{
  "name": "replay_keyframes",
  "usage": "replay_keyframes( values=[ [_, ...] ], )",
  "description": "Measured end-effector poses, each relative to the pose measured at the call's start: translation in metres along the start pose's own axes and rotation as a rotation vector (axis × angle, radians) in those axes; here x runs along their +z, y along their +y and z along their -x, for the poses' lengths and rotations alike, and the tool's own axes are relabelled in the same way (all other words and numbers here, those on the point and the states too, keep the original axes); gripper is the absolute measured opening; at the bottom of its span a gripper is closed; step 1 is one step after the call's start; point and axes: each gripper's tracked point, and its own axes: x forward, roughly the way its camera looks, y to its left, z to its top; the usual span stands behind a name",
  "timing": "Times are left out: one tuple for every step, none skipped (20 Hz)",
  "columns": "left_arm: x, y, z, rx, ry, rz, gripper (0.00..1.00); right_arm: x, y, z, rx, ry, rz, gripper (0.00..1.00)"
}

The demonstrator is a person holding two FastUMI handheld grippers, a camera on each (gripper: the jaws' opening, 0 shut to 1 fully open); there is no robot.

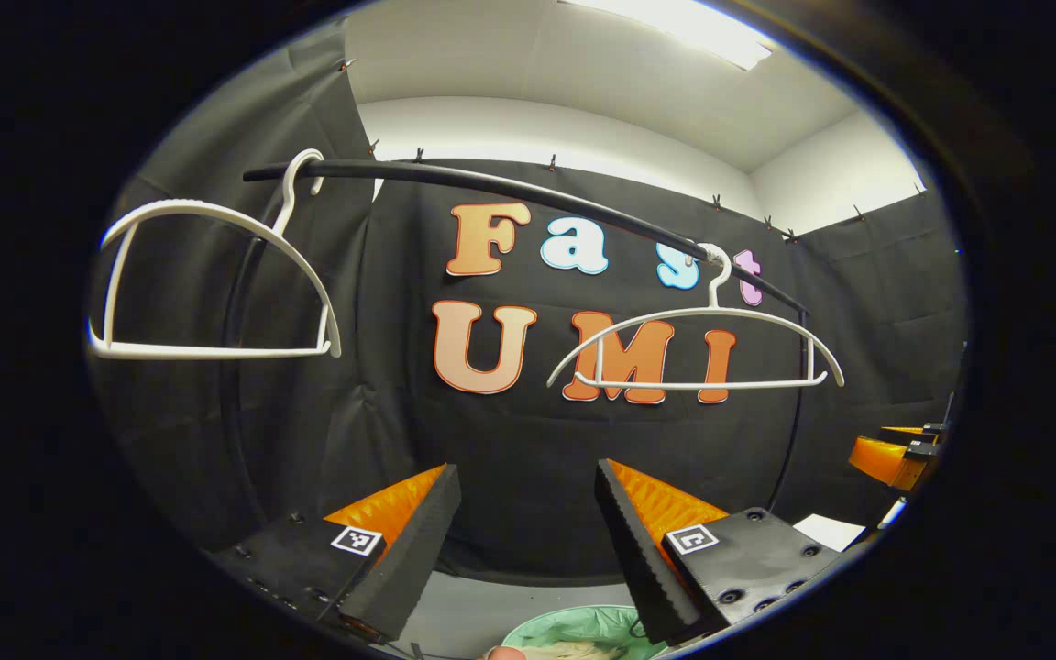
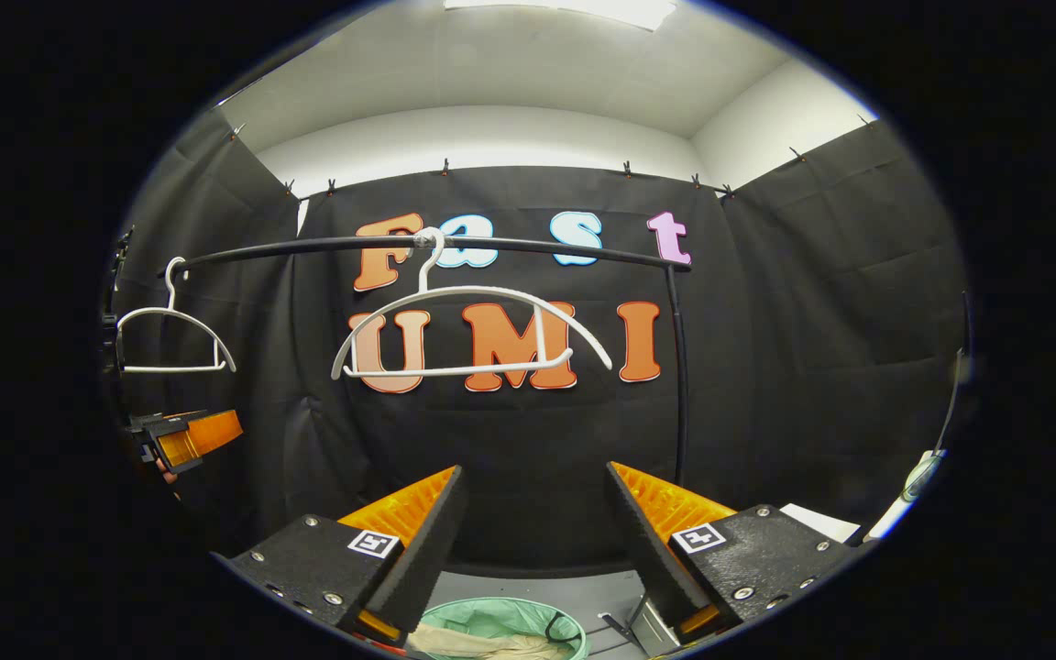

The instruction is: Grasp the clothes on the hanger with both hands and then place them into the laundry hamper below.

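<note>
Jaws apart, empty, on my left gripper [image 1: 521,541] and right gripper [image 2: 533,541]. Both hangers [image 2: 468,335] bare; cloth sits in hamper [image 2: 500,628]. I'd retract clear.

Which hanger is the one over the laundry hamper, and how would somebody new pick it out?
Start at the black rail that runs across the booth's black cloth wall. Two bare white hangers hook over it. The one you want hangs near the rail's middle, above the green-lined hamper on the floor; its neighbour hangs at the rail's far left end, off to the side of the hamper.
</note>
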Motion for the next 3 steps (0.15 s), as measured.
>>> replay_keyframes(
  values=[
    [0.0014, -0.0004, -0.0011, -0.002, 0.0, -0.001, 0.96, -0.0006, 0.0005, -0.0002, 0.0, 0.002, -0.001, 0.93],
    [0.001, 0.0, -0.0017, -0.004, 0.002, -0.004, 0.94, -0.0015, 0.0001, 0.0001, -0.001, 0.004, 0.001, 0.93],
    [0.0014, 0.0001, -0.0015, -0.005, 0.003, -0.009, 0.94, -0.0023, 0.0001, -0.0004, -0.002, 0.006, 0.004, 0.93]
  ],
)
